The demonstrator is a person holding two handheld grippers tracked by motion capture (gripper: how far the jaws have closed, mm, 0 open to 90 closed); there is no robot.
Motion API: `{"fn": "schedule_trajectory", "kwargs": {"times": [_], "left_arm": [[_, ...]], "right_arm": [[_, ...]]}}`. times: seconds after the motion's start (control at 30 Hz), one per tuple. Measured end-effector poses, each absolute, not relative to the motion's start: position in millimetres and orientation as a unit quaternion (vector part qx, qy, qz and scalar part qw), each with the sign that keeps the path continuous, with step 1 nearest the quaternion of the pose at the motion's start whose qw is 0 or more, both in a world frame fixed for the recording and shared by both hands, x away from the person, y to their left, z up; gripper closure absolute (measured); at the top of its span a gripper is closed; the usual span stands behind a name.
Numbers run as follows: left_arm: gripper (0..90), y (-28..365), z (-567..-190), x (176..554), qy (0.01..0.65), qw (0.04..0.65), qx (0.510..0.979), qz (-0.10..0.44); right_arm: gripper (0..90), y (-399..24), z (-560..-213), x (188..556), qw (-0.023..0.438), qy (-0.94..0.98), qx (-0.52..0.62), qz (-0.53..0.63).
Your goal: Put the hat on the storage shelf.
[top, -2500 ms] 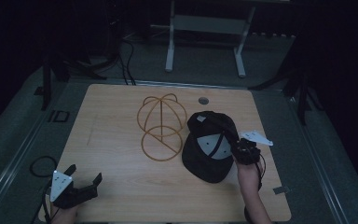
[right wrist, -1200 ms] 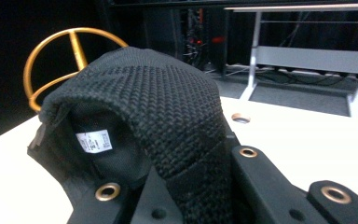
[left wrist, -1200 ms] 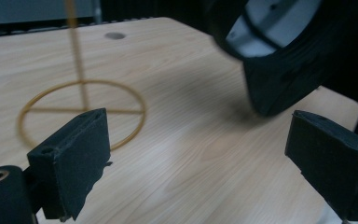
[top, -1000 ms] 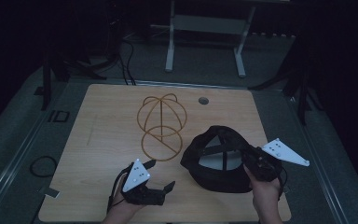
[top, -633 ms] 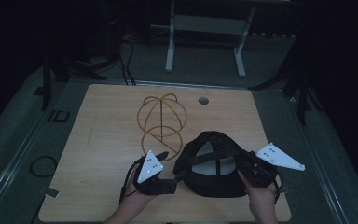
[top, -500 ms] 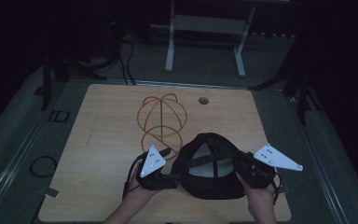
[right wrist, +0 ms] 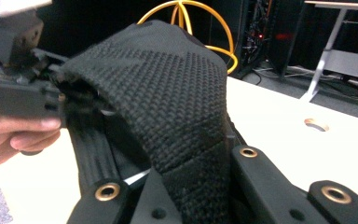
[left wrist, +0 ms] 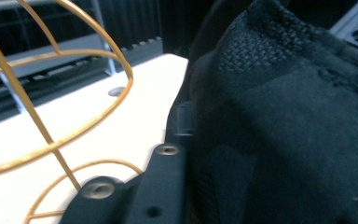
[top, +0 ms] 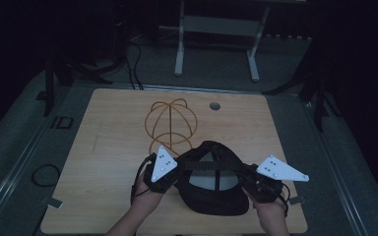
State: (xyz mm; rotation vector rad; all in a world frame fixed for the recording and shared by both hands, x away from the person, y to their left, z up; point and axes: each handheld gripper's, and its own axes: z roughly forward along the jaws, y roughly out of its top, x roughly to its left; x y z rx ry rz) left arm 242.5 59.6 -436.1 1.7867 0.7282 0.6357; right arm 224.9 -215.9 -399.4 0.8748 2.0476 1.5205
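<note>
A black cap [top: 211, 179] hangs upside down, its lining up, between both grippers over the front of the wooden table [top: 108, 147]. My left gripper [top: 176, 173] is shut on the cap's left edge; its own view has the cap fabric [left wrist: 284, 140] pressed against one jaw. My right gripper [top: 250, 181] is shut on the cap's right edge, and woven fabric [right wrist: 168, 84] runs up between its jaws [right wrist: 191, 161]. The left gripper [right wrist: 58, 95] also shows across the cap, held in a hand. A gold wire hat stand [top: 171, 123] stands just behind the cap.
A round hole [top: 215, 105] sits in the table's far side, right of the stand. A metal frame with two legs [top: 216, 29] stands on the floor beyond the table. Cables [top: 44, 174] lie on the floor at the left.
My right gripper lifted the cap off the table and turned it lining-up. My left gripper came in from the front left corner and shut on the cap's left edge.
</note>
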Motion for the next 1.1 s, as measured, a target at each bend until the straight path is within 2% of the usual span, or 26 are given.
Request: {"fn": "schedule_trajectory", "kwargs": {"times": [0.37,0.47,0.57,0.67,0.83,0.97,1.1], "left_arm": [[89.2,58,-421,244,0.309,0.543,0.737,0.257],[89.3,57,-418,243,0.306,0.544,0.736,0.261],[89.4,54,-413,242,0.301,0.545,0.736,0.263],[89.4,51,-407,240,0.296,0.549,0.736,0.264],[89.3,50,-397,237,0.286,0.555,0.732,0.272],[89.3,46,-391,233,0.275,0.554,0.73,0.291],[89.3,45,-389,230,0.267,0.559,0.731,0.288]], "right_arm": [[85.7,-223,-403,213,0.219,0.736,0.322,0.554],[81.2,-227,-410,207,0.233,0.735,0.325,0.547],[76.8,-230,-418,203,0.219,0.74,0.327,0.546],[67.1,-235,-422,198,0.201,0.74,0.332,0.549],[54.2,-245,-421,189,0.198,0.735,0.329,0.56],[48.0,-249,-419,179,0.182,0.753,0.297,0.559],[45.1,-251,-422,170,0.17,0.772,0.274,0.548]]}}
